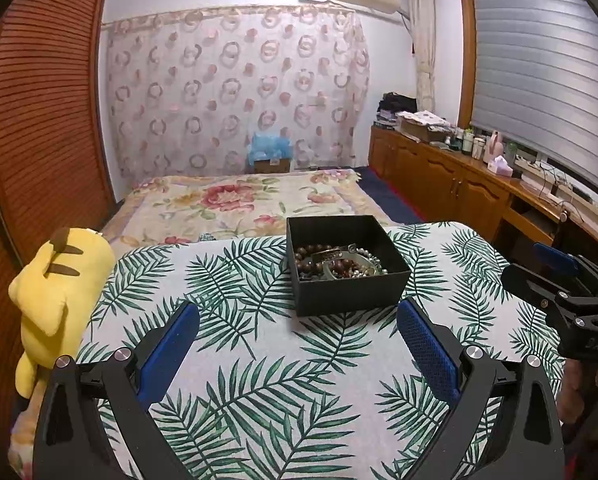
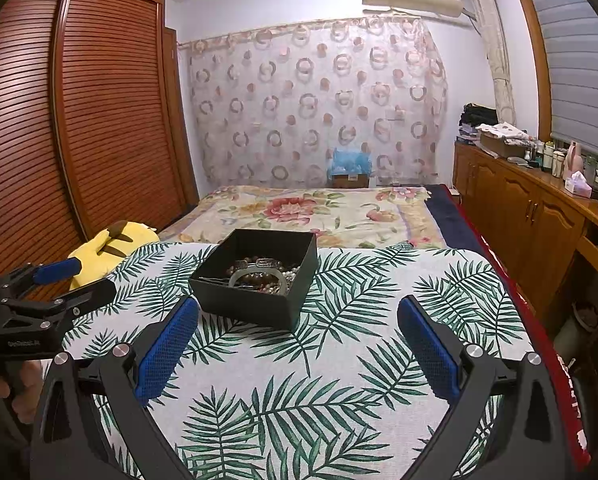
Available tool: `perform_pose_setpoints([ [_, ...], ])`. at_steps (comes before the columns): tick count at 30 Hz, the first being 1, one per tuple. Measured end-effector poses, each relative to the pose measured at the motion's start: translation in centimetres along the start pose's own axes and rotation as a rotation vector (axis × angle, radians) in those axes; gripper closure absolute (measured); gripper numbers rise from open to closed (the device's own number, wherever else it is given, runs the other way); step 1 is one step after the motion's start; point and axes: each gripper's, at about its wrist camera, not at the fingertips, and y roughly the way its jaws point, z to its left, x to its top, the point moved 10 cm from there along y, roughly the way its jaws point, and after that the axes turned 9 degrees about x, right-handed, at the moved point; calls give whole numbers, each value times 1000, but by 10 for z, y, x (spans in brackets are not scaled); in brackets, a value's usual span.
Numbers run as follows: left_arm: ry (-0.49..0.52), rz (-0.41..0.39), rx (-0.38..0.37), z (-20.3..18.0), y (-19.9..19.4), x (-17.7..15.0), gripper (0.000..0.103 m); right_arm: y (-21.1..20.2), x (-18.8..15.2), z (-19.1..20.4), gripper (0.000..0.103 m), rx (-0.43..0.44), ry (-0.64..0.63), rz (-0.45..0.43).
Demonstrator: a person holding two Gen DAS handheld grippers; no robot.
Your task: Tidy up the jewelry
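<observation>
Jewelry (image 1: 339,262) in black box (image 1: 351,292) | claws spread (both empty)

You see the surface (image 1: 259,360) w/ white cloth, green palm-leaf print. Box (image 1: 351,292) is black. Both tools have blue pads (image 1: 427,352) on black frames. Plush (image 1: 59,280) yellow w/ brown stripes. Bed (image 1: 239,204): floral, pink-red.

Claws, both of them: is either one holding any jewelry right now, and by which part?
Nothing is held. The left claw and right claw are both open and empty over the leaf-print cloth; the jewelry all lies in the black box.
</observation>
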Motion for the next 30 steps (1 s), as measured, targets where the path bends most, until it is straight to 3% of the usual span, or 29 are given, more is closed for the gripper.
perform_pose_setpoints([
  [30,-2,-7,-3,-1,-4,-1,8,0,-1,0,3,-1,1,-1],
])
